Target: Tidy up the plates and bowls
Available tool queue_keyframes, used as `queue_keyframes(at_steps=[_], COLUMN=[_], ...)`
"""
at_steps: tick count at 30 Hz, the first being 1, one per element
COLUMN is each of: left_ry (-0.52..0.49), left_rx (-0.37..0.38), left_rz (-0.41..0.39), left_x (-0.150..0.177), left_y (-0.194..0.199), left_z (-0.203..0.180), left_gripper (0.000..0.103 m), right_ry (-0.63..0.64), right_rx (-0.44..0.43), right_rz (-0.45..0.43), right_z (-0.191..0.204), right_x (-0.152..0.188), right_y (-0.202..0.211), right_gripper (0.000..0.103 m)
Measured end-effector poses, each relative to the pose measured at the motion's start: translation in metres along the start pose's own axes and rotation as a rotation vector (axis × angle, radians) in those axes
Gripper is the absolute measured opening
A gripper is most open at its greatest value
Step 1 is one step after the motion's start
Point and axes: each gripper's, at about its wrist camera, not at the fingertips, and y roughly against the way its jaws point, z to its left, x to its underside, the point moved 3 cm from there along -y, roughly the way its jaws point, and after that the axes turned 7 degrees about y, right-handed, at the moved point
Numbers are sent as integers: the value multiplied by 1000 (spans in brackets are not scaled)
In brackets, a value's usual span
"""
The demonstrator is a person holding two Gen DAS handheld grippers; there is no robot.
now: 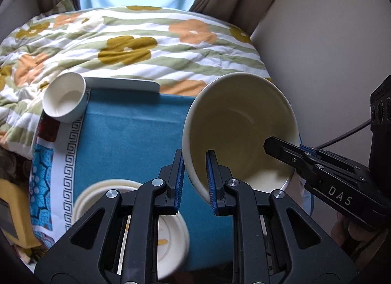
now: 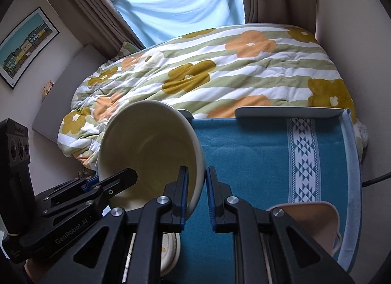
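A large cream bowl [image 1: 242,125] hangs tilted above the blue-clothed table [image 1: 132,132], held from both sides. My left gripper [image 1: 195,174] is shut on its near rim, wall between the blue pads. My right gripper [image 1: 283,152] reaches in from the right and clamps the opposite rim. The right wrist view shows the same bowl [image 2: 149,147] with my right gripper [image 2: 197,191] shut on its rim and my left gripper [image 2: 114,182] gripping the far side. A stack of cream plates [image 1: 107,193] lies on the table below, partly hidden by the fingers.
A small white bowl [image 1: 64,100] stands at the table's far left corner beside a flat white plate [image 1: 122,83] on the far edge. A pink bowl [image 2: 308,223] sits near right. A bed with a floral duvet [image 2: 207,69] lies beyond the table, a wall to the right.
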Motion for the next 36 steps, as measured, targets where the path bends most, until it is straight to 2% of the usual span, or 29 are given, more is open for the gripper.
queue_keyframes(at_steps=[5,9,12,17,25,36], left_ry=[4,-3,-23,-81,-179,-302], left_rx=[16,32,39,10,-40,-111], left_rz=[23,83,156,244,328,358], left_x=[45,74,91,111,116,109], left_y=[-3,-18,-36,-68,-106,-137], left_z=[-51,-81,-97,-114,-125,-132], left_gripper=[15,15,15,15,15,15], right_ry=[5,-4,-32,-117,-166,-220], right_rx=[19,48,73,65,101,125], right_rz=[15,41,76,134,174,214], right_z=[-42,-71,-91,-122,-141,-152], right_x=[38,65,85,116,133,140], right_y=[37,54,56,44,24,5], right_gripper=[14,13,14,14,13,13])
